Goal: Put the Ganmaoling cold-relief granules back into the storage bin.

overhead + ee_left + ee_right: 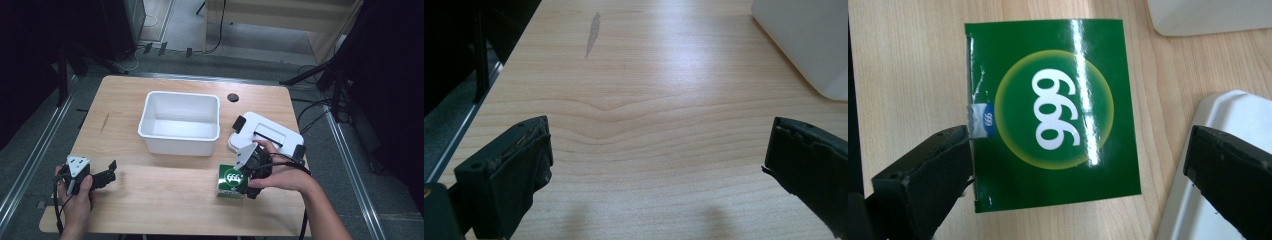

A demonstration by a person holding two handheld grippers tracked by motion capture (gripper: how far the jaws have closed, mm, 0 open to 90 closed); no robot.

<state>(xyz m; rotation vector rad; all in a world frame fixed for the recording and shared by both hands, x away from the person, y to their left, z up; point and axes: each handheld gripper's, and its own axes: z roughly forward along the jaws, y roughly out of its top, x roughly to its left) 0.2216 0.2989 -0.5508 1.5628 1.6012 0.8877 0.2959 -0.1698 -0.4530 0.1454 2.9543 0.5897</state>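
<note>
I work in a lab or studio: dark curtains, stands (320, 75) with cables (310, 107), floor rails (30, 160) around my table (125, 95).

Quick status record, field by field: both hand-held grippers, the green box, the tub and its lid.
right hand-held gripper: open, jaws either side of the green box
green box: on table, front right, not clamped
left hand-held gripper: open, above bare table
white tub: centre of table, nothing visible inside
white lid: flat, right of tub
</note>
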